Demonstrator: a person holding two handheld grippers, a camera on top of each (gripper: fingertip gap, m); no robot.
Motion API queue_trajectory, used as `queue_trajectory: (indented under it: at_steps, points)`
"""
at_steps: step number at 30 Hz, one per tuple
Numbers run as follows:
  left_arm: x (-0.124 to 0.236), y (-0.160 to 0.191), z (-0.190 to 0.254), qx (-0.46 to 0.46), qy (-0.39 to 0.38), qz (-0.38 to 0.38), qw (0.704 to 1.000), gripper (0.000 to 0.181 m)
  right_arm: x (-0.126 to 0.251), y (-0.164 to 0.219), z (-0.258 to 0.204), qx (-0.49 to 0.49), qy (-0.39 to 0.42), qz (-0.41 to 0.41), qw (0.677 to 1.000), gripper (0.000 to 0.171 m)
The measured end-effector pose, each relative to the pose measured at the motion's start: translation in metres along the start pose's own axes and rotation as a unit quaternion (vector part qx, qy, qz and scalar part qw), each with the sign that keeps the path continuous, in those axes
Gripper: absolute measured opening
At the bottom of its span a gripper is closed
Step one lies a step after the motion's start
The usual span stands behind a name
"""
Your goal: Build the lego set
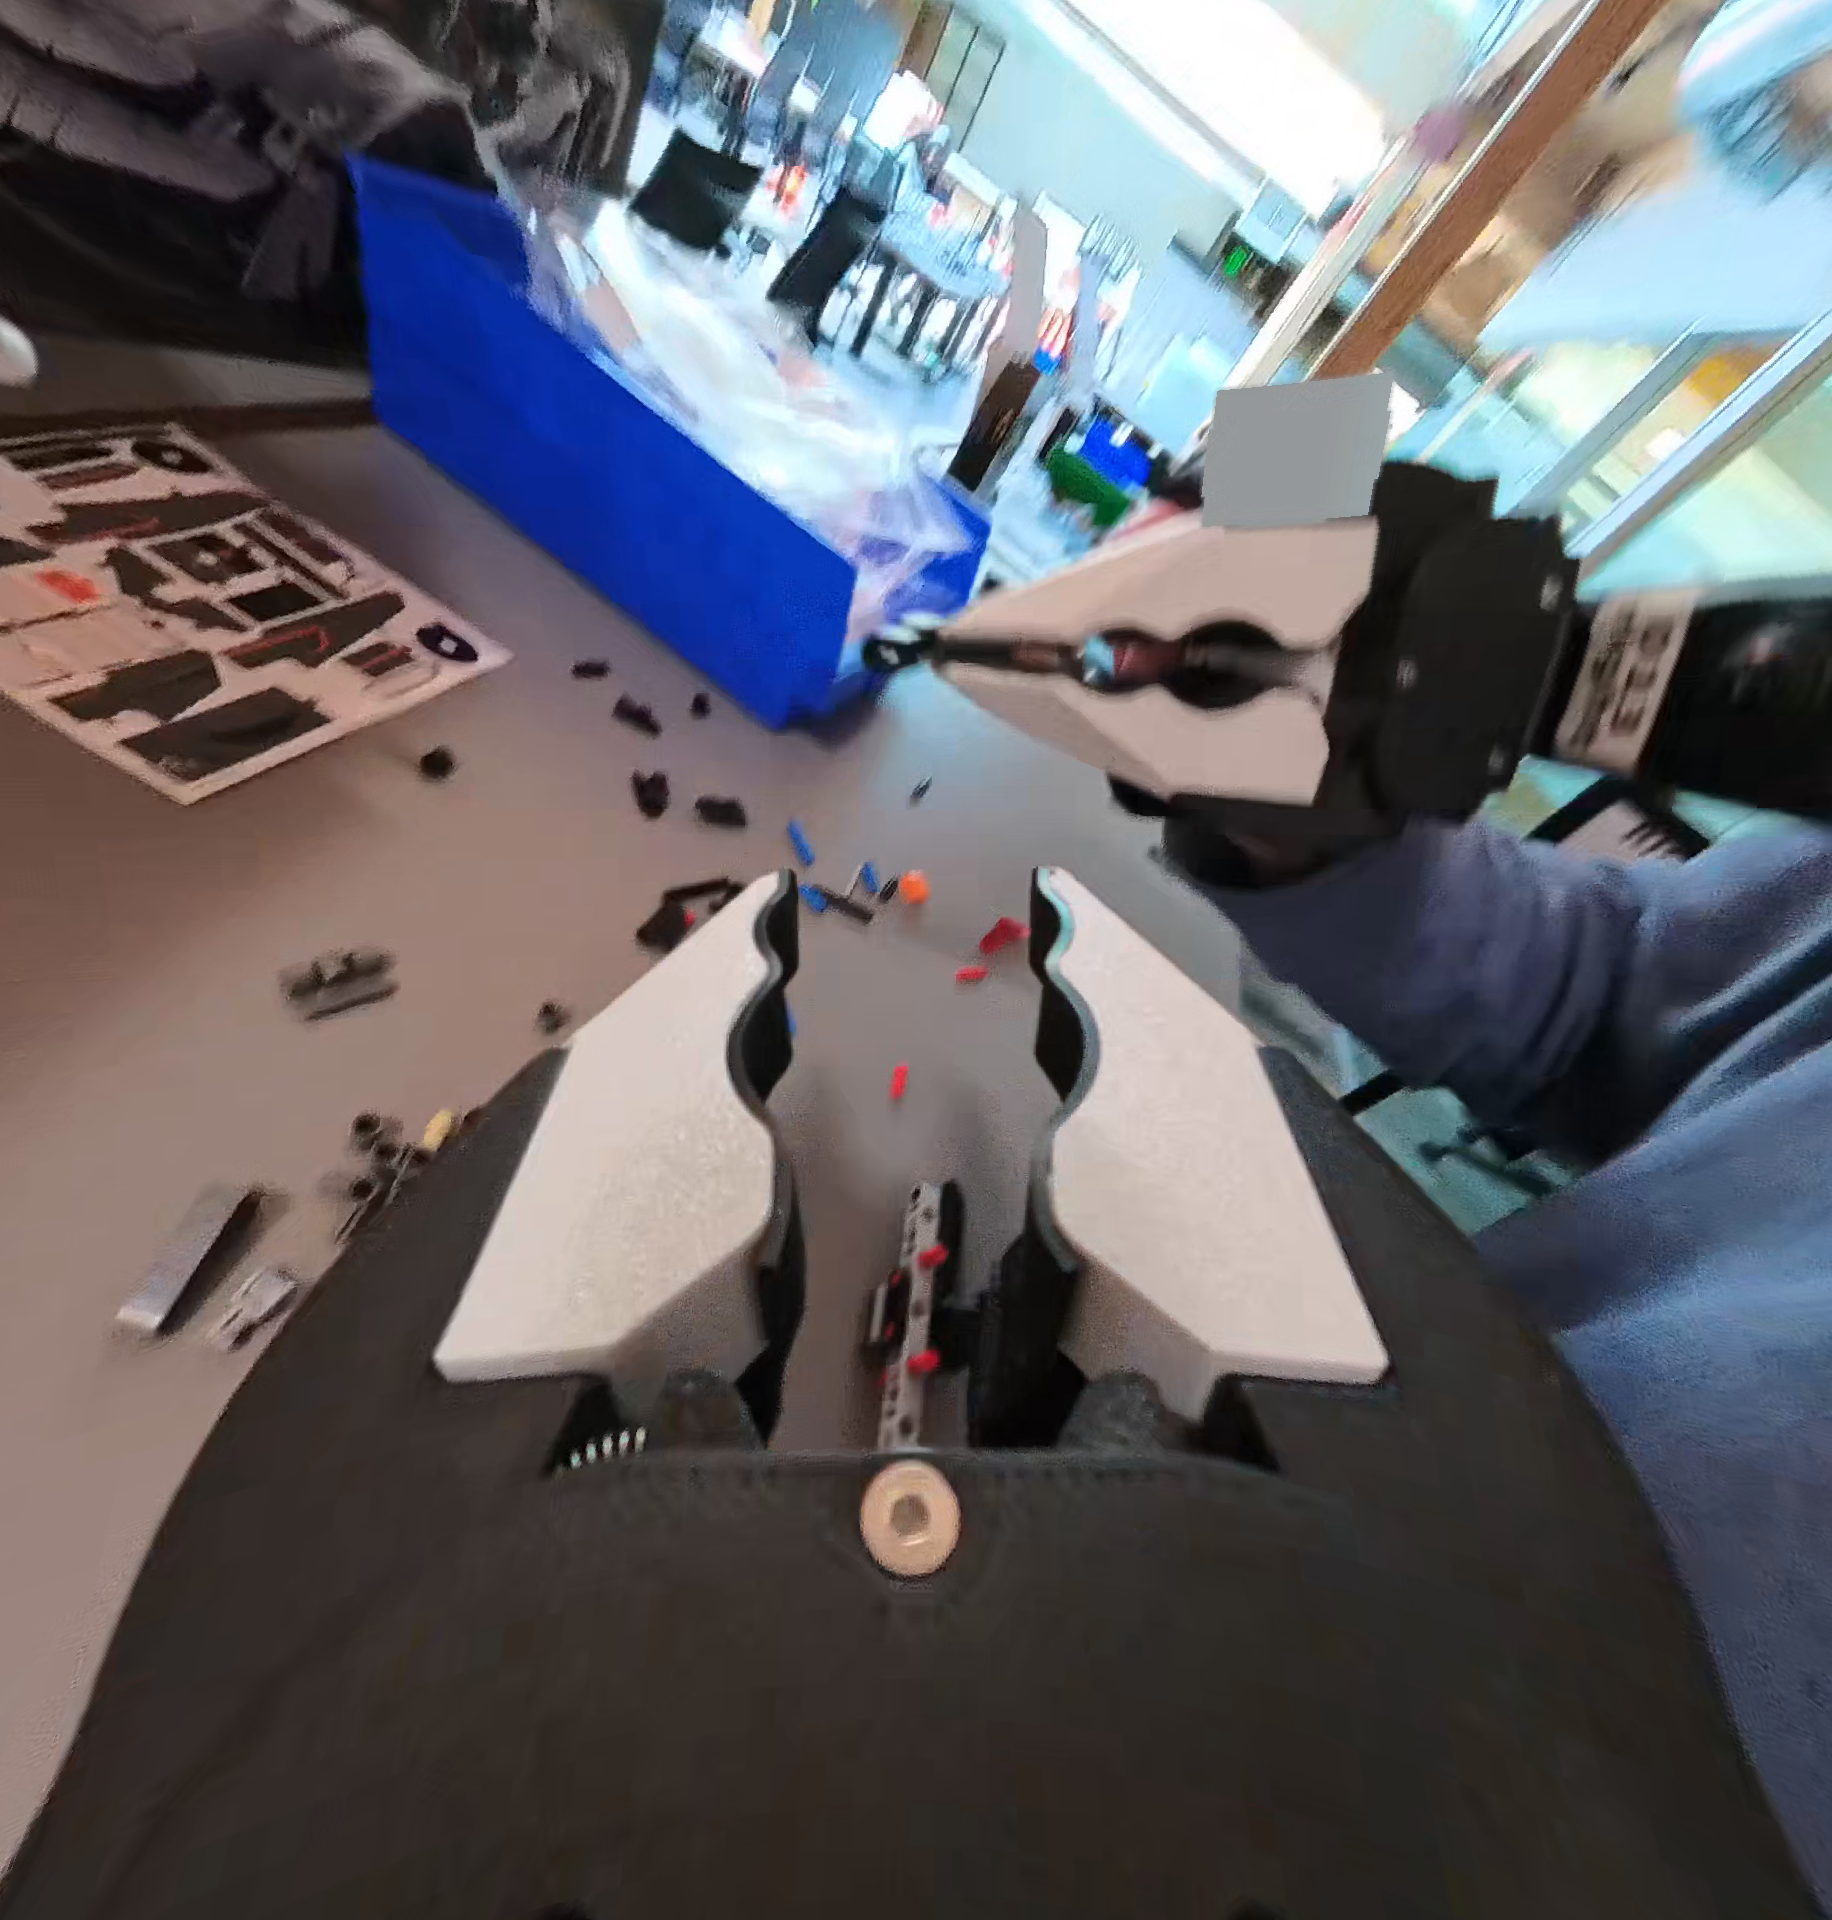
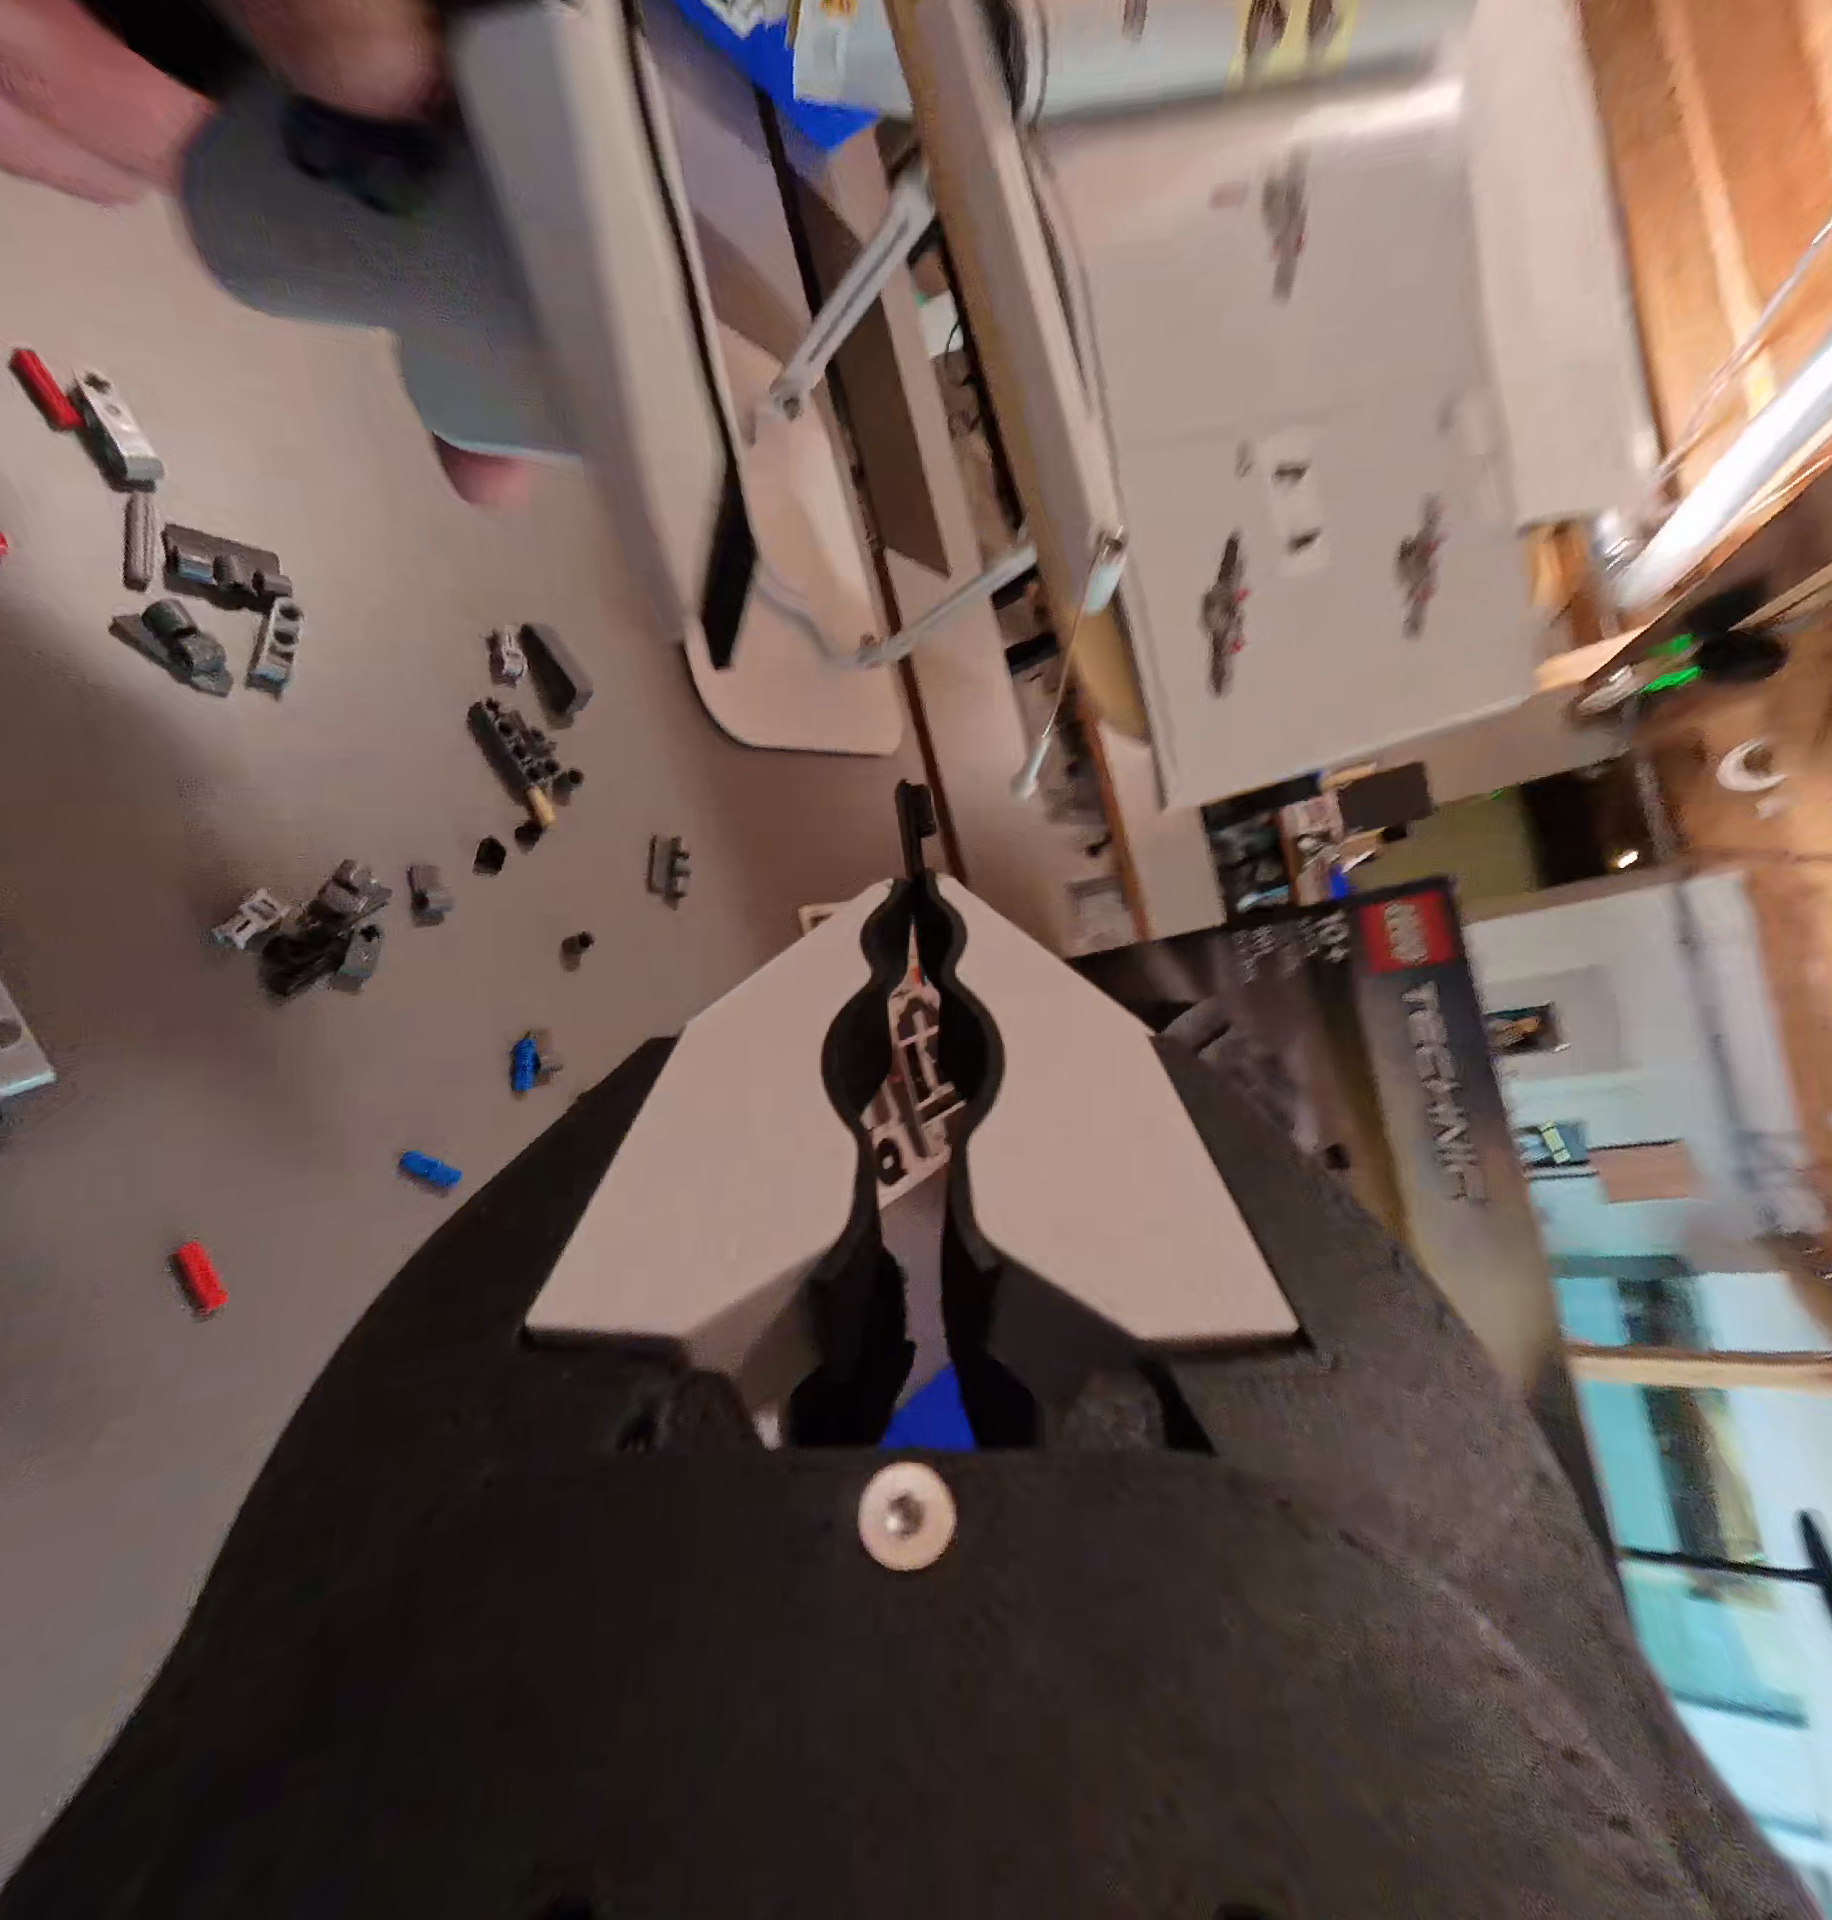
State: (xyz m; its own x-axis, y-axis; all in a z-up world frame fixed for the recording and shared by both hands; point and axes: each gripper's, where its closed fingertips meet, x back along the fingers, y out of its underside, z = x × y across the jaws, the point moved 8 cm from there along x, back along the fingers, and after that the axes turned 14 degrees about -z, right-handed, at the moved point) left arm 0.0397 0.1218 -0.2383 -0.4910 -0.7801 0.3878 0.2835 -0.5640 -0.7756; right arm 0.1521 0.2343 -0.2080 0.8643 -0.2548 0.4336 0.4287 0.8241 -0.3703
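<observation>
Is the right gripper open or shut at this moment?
Shut. The right gripper has its fingertips pressed together on a small black piece that sticks out past them; the left wrist view shows the same.

we get bright, even daylight in both views, strongest from the windows (image 1: 1670,343) at upper right of the left view, where panes wash out white. shadows on the table (image 1: 268,935) are soft and faint. motion blur smears the bin (image 1: 600,499), the far room and the small pieces. in the right view the box (image 2: 1431,1091) and shelves streak, worst toward the edges. wide-angle bending curves straight lines near every border. only the near fingers (image 2: 1047,1122) look fairly sharp.
</observation>
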Motion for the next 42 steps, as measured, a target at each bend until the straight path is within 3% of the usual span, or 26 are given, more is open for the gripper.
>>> queue_trajectory:
  at_steps: [6,15,18,21,26,28,33,37,42]
  points:
    - [0.007,-0.026,0.016,-0.01,0.062,0.044,0.997,0.042,0.025,-0.025,0.002,0.053,0.059,0.043,0.996,0.0]
    - [0.015,-0.034,0.03,-0.04,0.067,0.061,0.995,0.037,0.032,-0.038,0.003,0.058,0.066,0.069,0.994,0.0]
    - [0.021,-0.023,0.026,-0.071,0.024,0.022,0.997,0.039,0.032,-0.033,0.001,0.023,-0.005,0.069,0.997,0.0]
    - [0.026,0.001,0.021,-0.102,-0.025,-0.034,0.994,0.042,0.027,-0.02,-0.012,-0.052,-0.154,0.064,0.985,0.0]
    - [0.023,0.052,0.023,-0.131,-0.06,-0.123,0.982,0.042,0.013,-0.005,-0.068,-0.191,-0.45,0.027,0.872,0.0]
    - [0.02,0.071,0.025,-0.136,-0.062,-0.151,0.977,0.042,0.009,-0.001,-0.092,-0.23,-0.516,0.004,0.825,0.0]
    - [0.012,0.096,0.042,-0.144,-0.033,-0.17,0.974,0.042,0.004,0.0,-0.115,-0.379,-0.644,0.042,0.663,0.0]
    - [0.007,0.102,0.054,-0.172,-0.03,-0.179,0.968,0.04,0.002,0.004,-0.114,-0.422,-0.658,0.055,0.621,0.0]
    - [0.012,0.099,0.061,-0.177,-0.029,-0.145,0.973,0.032,0.018,-0.007,-0.107,-0.395,-0.634,0.107,0.656,0.0]
